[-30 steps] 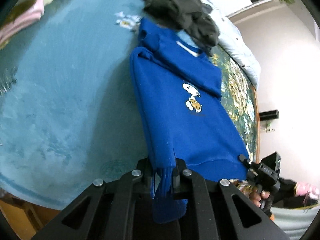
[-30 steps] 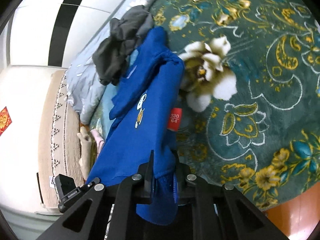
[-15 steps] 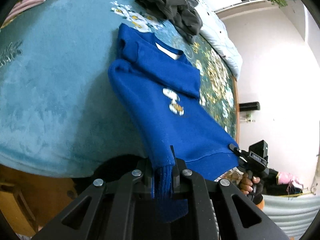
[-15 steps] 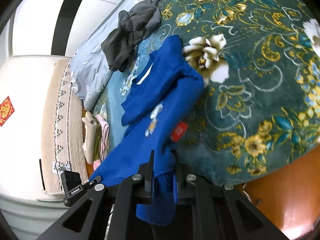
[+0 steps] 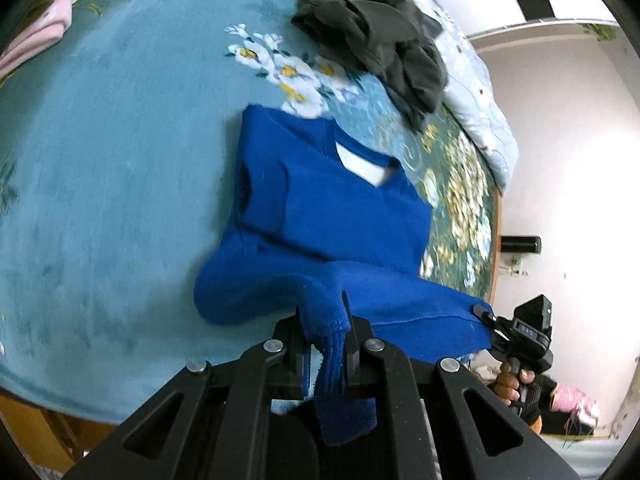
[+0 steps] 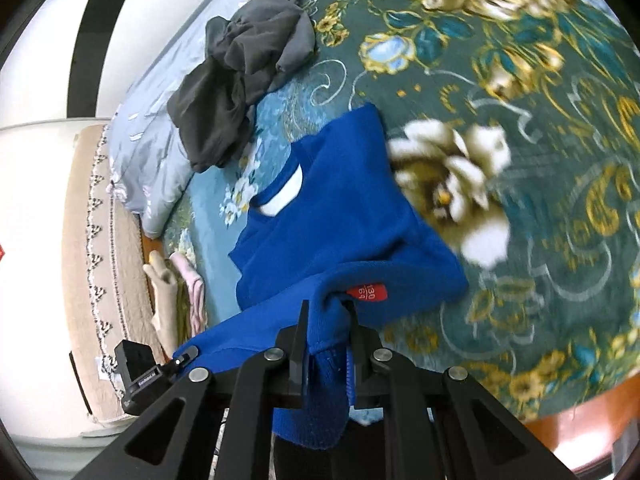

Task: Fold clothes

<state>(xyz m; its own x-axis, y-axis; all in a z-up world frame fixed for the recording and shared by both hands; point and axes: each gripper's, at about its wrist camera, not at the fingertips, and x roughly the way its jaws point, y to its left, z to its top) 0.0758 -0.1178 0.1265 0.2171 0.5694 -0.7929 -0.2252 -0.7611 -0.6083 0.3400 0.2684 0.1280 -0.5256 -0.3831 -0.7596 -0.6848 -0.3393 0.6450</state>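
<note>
A blue sweatshirt [image 5: 344,220] lies on the bed with its white-lined collar away from me and its sleeves folded in. Its lower half is lifted and curled over toward the collar. My left gripper [image 5: 323,320] is shut on one corner of the ribbed hem, which hangs out below the fingers. My right gripper [image 6: 328,320] is shut on the other hem corner of the sweatshirt [image 6: 340,216], just below a red size tag [image 6: 368,292]. Each wrist view shows the other gripper, the right [image 5: 486,314] and the left [image 6: 185,354], pinching the far end of the raised hem.
A crumpled dark grey garment [image 5: 372,36] [image 6: 240,80] lies beyond the collar, beside a pale blue quilt [image 6: 160,140]. Folded pink and beige clothes [image 6: 176,292] sit at the bed's far side. The floral teal bedspread [image 6: 540,160] spreads to the right, its wooden edge [image 6: 580,420] near me.
Both grippers have carried the hem forward over the sweatshirt toward the collar. The lower half now curls over the chest, and the cartoon print is covered.
</note>
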